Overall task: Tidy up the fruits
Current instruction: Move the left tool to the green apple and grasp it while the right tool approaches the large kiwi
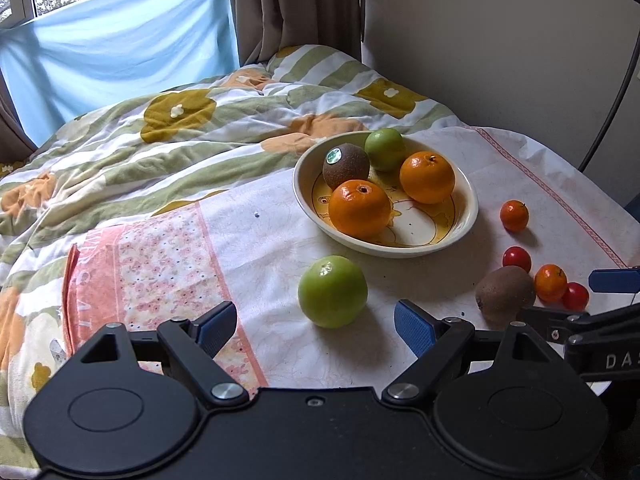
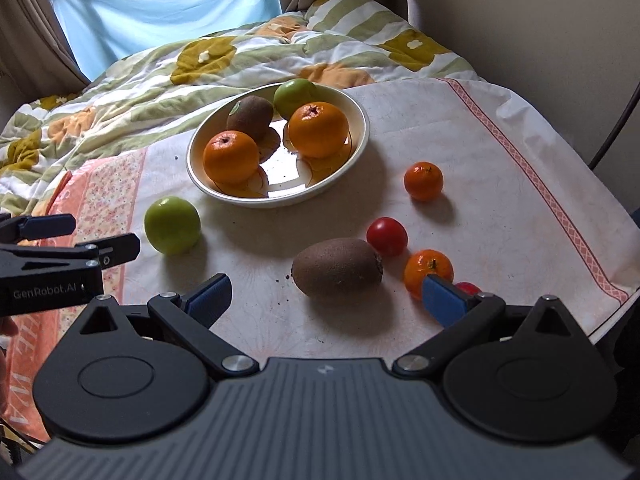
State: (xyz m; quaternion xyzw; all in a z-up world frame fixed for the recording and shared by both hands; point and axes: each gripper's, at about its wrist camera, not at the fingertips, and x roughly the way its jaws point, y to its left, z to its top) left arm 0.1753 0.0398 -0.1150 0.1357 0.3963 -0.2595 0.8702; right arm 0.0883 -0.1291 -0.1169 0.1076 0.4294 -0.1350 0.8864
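A cream bowl holds two oranges, a kiwi and a green apple. Loose on the cloth lie a green apple, a brown kiwi, two small mandarins and small red tomatoes. My left gripper is open, just short of the loose apple, nothing between its blue pads. My right gripper is open too, its fingers standing either side of the loose kiwi without touching it. Its right finger hides part of a mandarin and a tomato.
The fruit lies on a white and pink patterned cloth over a table. A flowered quilt is bunched behind it. A wall stands to the right, curtains and a window at the back. The cloth's right edge drops off close by.
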